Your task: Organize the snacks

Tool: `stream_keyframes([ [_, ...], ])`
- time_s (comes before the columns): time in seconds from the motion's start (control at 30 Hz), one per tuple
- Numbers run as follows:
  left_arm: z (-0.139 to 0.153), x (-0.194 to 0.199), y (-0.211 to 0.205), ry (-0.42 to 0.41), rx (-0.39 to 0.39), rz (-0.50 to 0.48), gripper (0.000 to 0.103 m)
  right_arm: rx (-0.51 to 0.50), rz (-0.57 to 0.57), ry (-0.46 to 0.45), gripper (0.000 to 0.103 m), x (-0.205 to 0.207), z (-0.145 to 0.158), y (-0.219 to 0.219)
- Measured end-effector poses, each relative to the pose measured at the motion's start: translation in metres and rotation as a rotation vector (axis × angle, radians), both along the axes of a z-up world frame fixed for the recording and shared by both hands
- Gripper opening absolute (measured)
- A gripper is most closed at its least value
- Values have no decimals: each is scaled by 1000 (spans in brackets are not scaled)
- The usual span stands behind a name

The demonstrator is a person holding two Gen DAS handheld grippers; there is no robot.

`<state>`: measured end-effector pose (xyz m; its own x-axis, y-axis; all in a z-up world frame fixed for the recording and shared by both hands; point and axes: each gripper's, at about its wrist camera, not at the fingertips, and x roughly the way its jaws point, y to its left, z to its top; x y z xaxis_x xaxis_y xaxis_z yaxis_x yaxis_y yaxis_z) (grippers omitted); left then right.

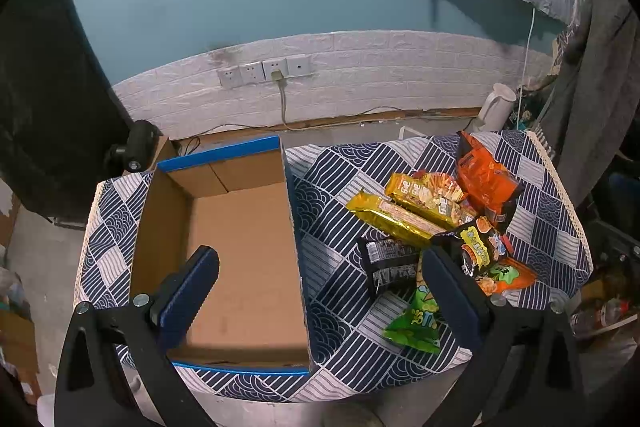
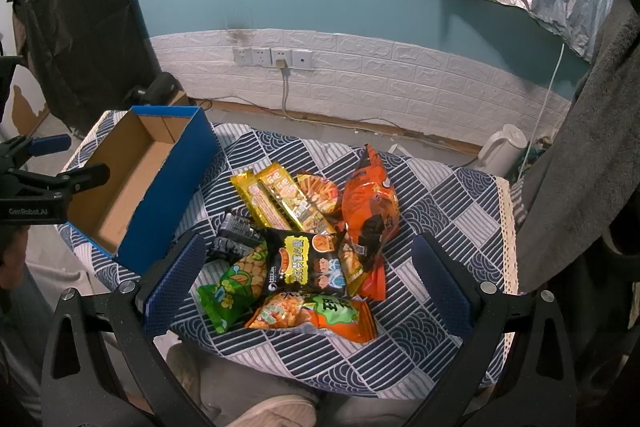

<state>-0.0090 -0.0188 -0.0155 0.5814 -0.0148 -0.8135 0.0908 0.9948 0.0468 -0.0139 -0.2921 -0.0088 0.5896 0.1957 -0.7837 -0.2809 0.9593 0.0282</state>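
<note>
An empty cardboard box [image 1: 240, 251] with blue outer walls sits on the left of the patterned tablecloth [image 1: 332, 179]. To its right lies a pile of snack packets: two gold bars [image 1: 396, 217], an orange bag [image 1: 486, 179], a black packet [image 1: 386, 263], a black-and-yellow packet [image 1: 478, 245] and a green bag [image 1: 420, 319]. My left gripper [image 1: 320, 295] hangs open above the box's right wall. My right gripper [image 2: 308, 279] is open above the pile, over the black-and-yellow packet [image 2: 308, 261] and an orange-green bag [image 2: 316, 315]. The box [image 2: 132, 183] is at its left.
The left gripper [image 2: 52, 163] shows at the left edge of the right wrist view. A white kettle [image 2: 502, 147] stands on the floor beyond the table's far right. Grey fabric [image 2: 580, 155] hangs at the right. A person's legs and a shoe [image 2: 276, 411] are below the table's near edge.
</note>
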Motion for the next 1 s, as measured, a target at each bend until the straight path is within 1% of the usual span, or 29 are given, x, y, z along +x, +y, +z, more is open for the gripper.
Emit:
stream_keyframes([
  [0.33, 1, 4, 1, 14, -13, -9, 103, 1, 3, 9, 101, 1, -2, 0],
  [0.73, -9, 12, 0, 41, 9, 2, 103, 14, 18, 48, 101, 9, -6, -3],
  [0.87, -20, 20, -4, 89, -10, -7, 103, 7, 27, 83, 101, 21, -13, -5],
  [0.9, -26, 24, -6, 115, -19, -12, 103, 6, 34, 94, 101, 24, -15, -5],
  [0.97, -33, 27, -8, 129, -20, -13, 103, -2, 41, 105, 101, 28, -18, -5],
  [1.0, -41, 32, -11, 155, -20, -11, 103, -9, 47, 115, 101, 33, -21, -6],
])
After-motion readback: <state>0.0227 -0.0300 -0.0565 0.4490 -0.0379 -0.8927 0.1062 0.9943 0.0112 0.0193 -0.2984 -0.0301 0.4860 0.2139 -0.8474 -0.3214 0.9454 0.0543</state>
